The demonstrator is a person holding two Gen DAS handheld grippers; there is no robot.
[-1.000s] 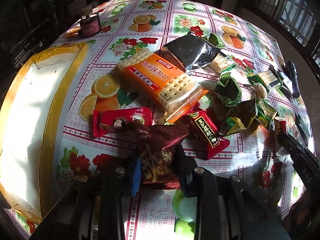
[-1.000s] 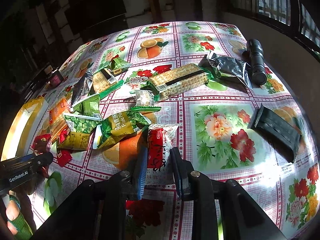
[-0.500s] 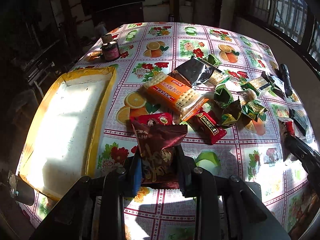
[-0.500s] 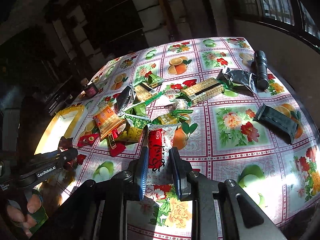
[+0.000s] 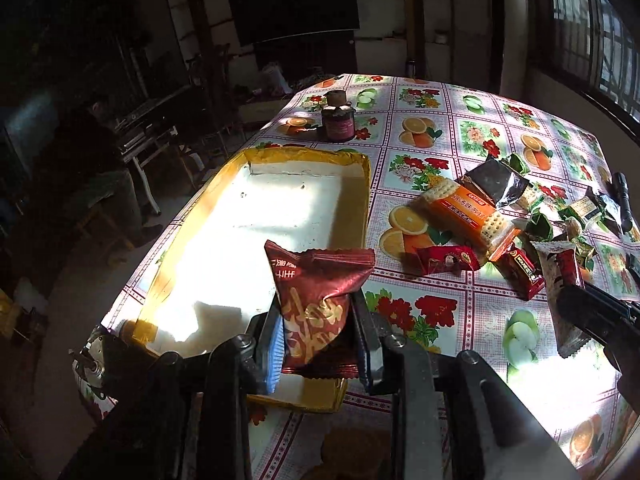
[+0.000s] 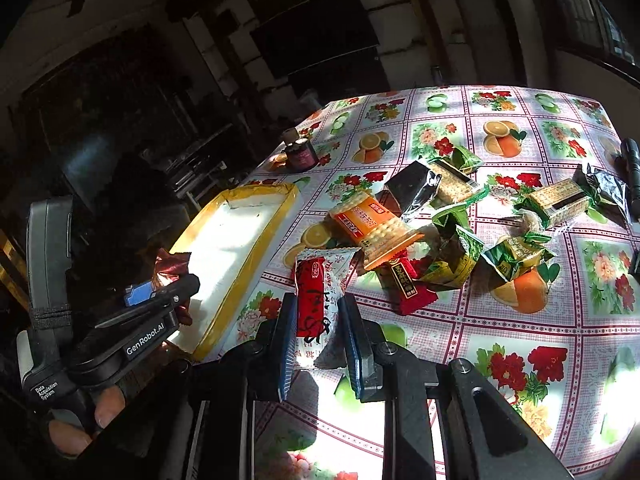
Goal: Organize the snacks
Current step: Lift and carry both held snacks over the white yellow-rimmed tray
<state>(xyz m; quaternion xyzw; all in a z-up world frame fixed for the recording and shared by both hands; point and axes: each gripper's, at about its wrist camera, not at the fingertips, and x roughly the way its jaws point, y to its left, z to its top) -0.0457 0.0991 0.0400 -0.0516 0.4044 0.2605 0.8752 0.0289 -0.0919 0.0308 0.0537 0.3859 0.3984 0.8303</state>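
My left gripper (image 5: 318, 344) is shut on a dark red snack bag (image 5: 320, 300) and holds it above the near end of the yellow-rimmed white tray (image 5: 256, 216). My right gripper (image 6: 320, 344) is shut on a red-and-white snack packet (image 6: 318, 296), held above the table near the tray's right rim (image 6: 256, 256). The left gripper also shows in the right wrist view (image 6: 160, 296), over the tray. A pile of snacks lies on the table: an orange cracker pack (image 5: 468, 212), small red packets (image 5: 448, 260) and green packets (image 6: 516, 256).
A small dark jar (image 5: 338, 120) stands beyond the tray. A black flashlight (image 5: 622, 204) lies at the table's far right. The table has a floral and fruit cloth (image 5: 436, 312). Dark furniture stands to the left, off the table edge.
Both grippers have lifted their packets off the table and moved left. The left one now hangs over the tray; the right one has come up beside the tray.
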